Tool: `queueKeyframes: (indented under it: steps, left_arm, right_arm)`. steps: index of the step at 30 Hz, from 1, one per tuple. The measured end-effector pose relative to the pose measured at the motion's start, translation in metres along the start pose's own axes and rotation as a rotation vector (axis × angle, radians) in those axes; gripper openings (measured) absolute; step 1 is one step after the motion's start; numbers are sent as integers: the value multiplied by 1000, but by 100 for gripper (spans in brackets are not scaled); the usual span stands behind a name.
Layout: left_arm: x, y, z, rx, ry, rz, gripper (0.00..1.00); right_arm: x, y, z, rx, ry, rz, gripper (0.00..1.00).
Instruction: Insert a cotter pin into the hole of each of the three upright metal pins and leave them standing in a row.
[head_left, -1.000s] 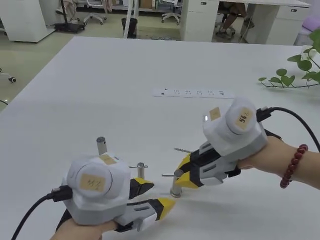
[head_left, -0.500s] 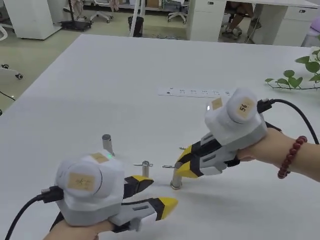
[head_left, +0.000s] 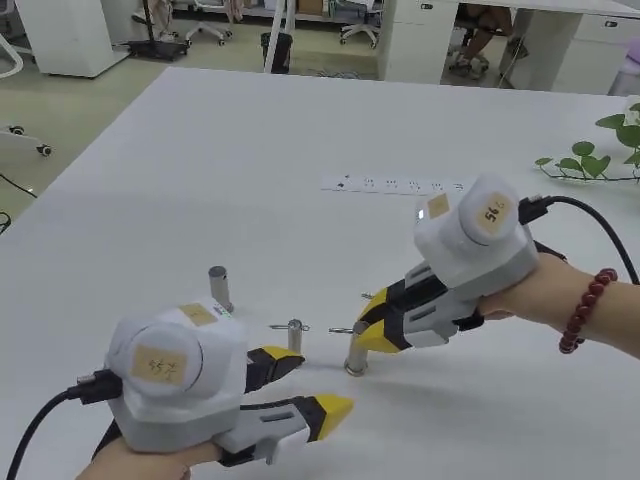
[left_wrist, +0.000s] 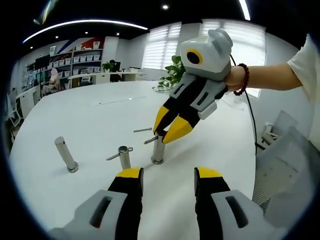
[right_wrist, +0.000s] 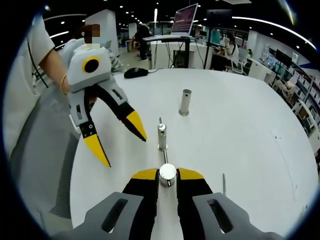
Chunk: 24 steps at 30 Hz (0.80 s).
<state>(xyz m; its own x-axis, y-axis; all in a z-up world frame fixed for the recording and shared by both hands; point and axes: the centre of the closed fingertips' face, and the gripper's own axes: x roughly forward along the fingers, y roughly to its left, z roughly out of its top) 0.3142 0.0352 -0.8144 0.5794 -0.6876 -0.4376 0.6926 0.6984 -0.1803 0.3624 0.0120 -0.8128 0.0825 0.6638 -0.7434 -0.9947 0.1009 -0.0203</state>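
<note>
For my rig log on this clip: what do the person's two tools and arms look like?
The left tool and right tool match: pale grey bodies, a round cap with a tan handwritten sticker, black jaws with yellow tips, a black cable at the rear. The right wrist wears a dark red bead bracelet, and that arm has a white short sleeve.

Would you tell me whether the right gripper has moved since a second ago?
No: the right gripper stays at the top of the rightmost metal pin, as before.
</note>
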Motion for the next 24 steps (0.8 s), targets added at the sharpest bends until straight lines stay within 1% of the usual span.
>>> queueKeyframes:
  steps: [4, 7, 11, 14, 16, 18, 22, 24]
  left_arm:
    - [-3, 0, 1, -1, -3, 3, 40]
    - [-5, 1, 2, -2, -6, 3, 41]
    - [-8, 1, 3, 2, -11, 4, 42]
    - [-13, 1, 4, 3, -15, 5, 44]
    - [-16, 2, 4, 5, -20, 8, 45]
    - [-20, 4, 4, 4, -23, 14, 46]
    - [-26, 6, 5, 4, -32, 26, 50]
    - [-30, 8, 5, 3, -36, 35, 51]
  right_arm:
    - [0, 0, 0, 7, -3, -1, 14]
    - [0, 1, 1, 34, -12, 2, 15]
    - [-3, -1, 5, 34, -30, -6, 19]
    - [-5, 0, 14, 68, -63, -1, 21]
    - [-5, 1, 21, 89, -87, -2, 25]
    - [-5, 1, 27, 105, -101, -5, 28]
    - [-2, 1, 38, 114, -125, -15, 29]
    - [0, -3, 44, 131, -140, -23, 30]
